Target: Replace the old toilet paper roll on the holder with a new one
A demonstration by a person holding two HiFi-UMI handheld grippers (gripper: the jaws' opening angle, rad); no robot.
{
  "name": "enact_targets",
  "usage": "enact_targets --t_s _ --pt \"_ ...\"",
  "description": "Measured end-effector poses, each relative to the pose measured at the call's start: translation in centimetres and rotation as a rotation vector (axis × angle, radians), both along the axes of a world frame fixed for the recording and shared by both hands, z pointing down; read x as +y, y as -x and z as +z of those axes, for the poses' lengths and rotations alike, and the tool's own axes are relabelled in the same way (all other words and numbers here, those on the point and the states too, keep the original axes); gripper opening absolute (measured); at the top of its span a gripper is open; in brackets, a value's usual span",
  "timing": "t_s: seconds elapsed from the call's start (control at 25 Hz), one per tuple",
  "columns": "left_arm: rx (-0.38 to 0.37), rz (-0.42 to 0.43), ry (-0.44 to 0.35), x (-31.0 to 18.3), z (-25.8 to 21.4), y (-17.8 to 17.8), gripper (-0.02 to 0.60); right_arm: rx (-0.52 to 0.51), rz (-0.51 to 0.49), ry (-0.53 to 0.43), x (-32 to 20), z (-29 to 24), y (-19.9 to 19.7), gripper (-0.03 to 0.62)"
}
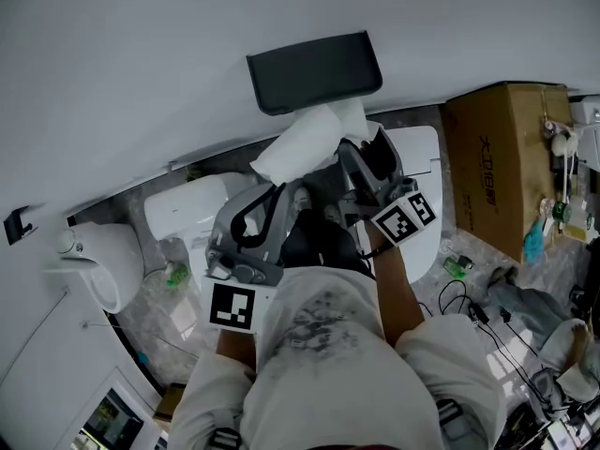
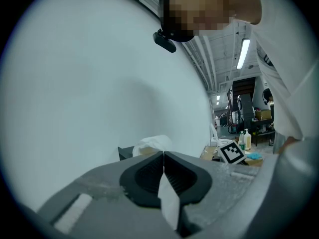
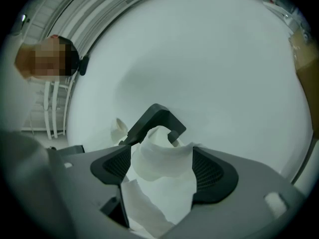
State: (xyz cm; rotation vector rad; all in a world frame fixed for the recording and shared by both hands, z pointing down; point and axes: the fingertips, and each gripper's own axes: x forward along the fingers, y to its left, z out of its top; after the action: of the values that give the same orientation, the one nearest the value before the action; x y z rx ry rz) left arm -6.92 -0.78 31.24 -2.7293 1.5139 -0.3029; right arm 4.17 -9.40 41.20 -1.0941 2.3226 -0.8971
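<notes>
The black holder (image 1: 314, 68) is fixed to the white wall, and its arm (image 3: 157, 118) shows just behind the roll. A white toilet paper roll (image 1: 305, 143) hangs just below the holder, squashed between the pads of my right gripper (image 3: 162, 153), which is shut on it. A loose tail of paper (image 3: 144, 208) hangs from the roll. My left gripper (image 2: 163, 156) is shut on a thin strip of white paper (image 2: 168, 203), a little short of the roll (image 2: 152, 144). In the head view the left gripper (image 1: 272, 200) sits lower left of the roll and the right gripper (image 1: 361, 157) to its right.
A white toilet (image 1: 187, 209) and a second white fixture (image 1: 98, 261) stand at the left by the wall. At the right stands a cardboard box (image 1: 497, 167) with clutter beside it. Cables (image 1: 469, 307) lie on the floor. The person's legs fill the bottom.
</notes>
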Motion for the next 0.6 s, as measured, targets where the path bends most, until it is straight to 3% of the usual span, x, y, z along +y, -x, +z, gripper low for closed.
enact_targets --t_s 0.28,0.4,0.6 --pt "-0.009 -0.011 -0.029 0.0 -1.7 0.5 0.008 0.161 0.004 -0.051 1.5 -1.1 -1.1 0.373" --pt "-0.025 -0.02 -0.049 -0.3 -2.6 1.0 0.008 0.223 0.008 -0.092 2.0 -2.0 -1.3 0.306" --pt "-0.058 -0.031 -0.083 -1.1 -4.5 1.9 0.008 0.337 -0.004 -0.164 2.5 -3.8 -1.2 0.249"
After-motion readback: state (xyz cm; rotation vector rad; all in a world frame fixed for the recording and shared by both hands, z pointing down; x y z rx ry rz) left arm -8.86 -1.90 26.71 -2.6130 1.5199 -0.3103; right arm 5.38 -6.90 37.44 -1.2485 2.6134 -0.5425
